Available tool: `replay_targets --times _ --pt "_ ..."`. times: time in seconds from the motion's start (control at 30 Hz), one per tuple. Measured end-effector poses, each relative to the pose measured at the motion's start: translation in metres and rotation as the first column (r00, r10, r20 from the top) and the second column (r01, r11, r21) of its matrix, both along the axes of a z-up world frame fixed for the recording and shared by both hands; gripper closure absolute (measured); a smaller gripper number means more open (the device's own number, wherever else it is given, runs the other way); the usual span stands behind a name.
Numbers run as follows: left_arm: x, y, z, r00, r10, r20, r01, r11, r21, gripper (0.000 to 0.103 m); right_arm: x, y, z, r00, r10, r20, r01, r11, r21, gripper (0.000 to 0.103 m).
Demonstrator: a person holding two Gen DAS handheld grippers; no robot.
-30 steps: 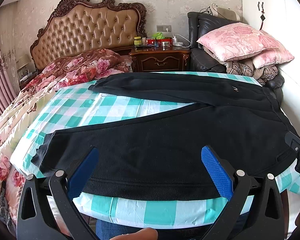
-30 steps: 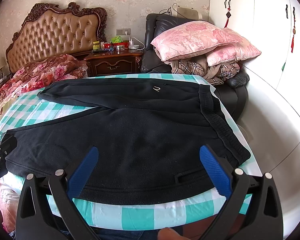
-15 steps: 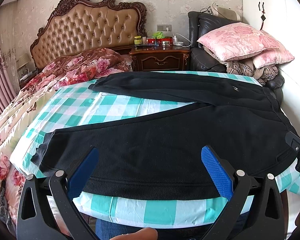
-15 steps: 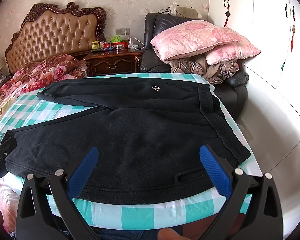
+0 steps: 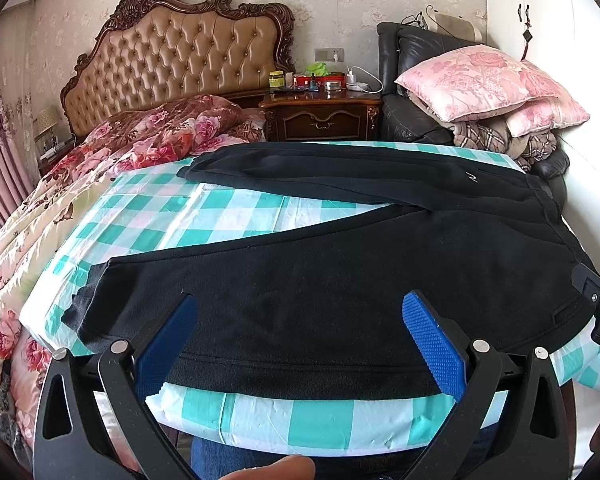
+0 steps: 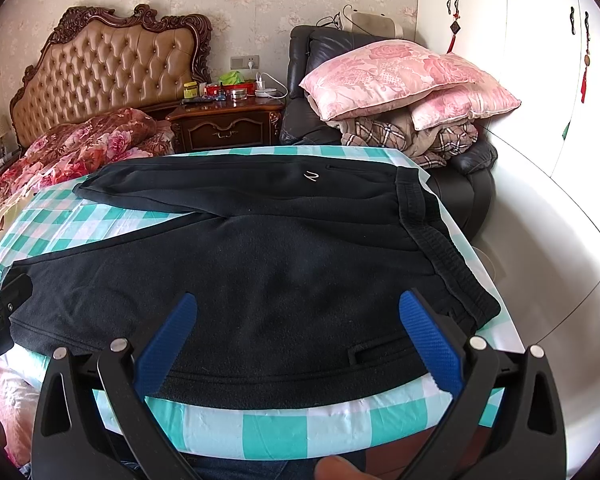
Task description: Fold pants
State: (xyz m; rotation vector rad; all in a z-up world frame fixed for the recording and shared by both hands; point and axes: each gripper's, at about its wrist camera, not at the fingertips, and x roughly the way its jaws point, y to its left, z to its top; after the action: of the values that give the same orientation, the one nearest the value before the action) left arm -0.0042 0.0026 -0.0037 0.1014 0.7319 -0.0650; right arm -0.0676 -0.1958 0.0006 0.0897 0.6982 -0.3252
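Checked cloth (image 5: 228, 220) bears black pants (image 5: 340, 280) beyond both spread claws (image 5: 300, 344) (image 6: 296, 340).

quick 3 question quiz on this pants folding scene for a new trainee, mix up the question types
1. True or false: the black pants lie spread with their legs apart on the checked sheet.
2. The waistband is nearer which gripper: A left, B right?
3. Fill in: both grippers' fingers are ____.

Key: 1 true; 2 B; 3 open
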Motion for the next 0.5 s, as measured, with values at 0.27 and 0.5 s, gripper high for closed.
replay_targets --times 0.27,0.5 --pt "0.0002 -0.0003 0.0003 1.000 0.000 0.000 0.000 1.000 0.000 0.004 -0.0011 -0.0011 -0.0005 1.000 0.000 -0.001 0.000 1.000 -0.002 0.002" --pt "0.0002 0.0001 0.0001 1.000 -0.001 -0.001 0.001 1.000 -0.001 0.004 -0.0003 -0.0001 -0.0001 1.000 0.000 -0.001 0.000 1.000 -0.003 0.002"
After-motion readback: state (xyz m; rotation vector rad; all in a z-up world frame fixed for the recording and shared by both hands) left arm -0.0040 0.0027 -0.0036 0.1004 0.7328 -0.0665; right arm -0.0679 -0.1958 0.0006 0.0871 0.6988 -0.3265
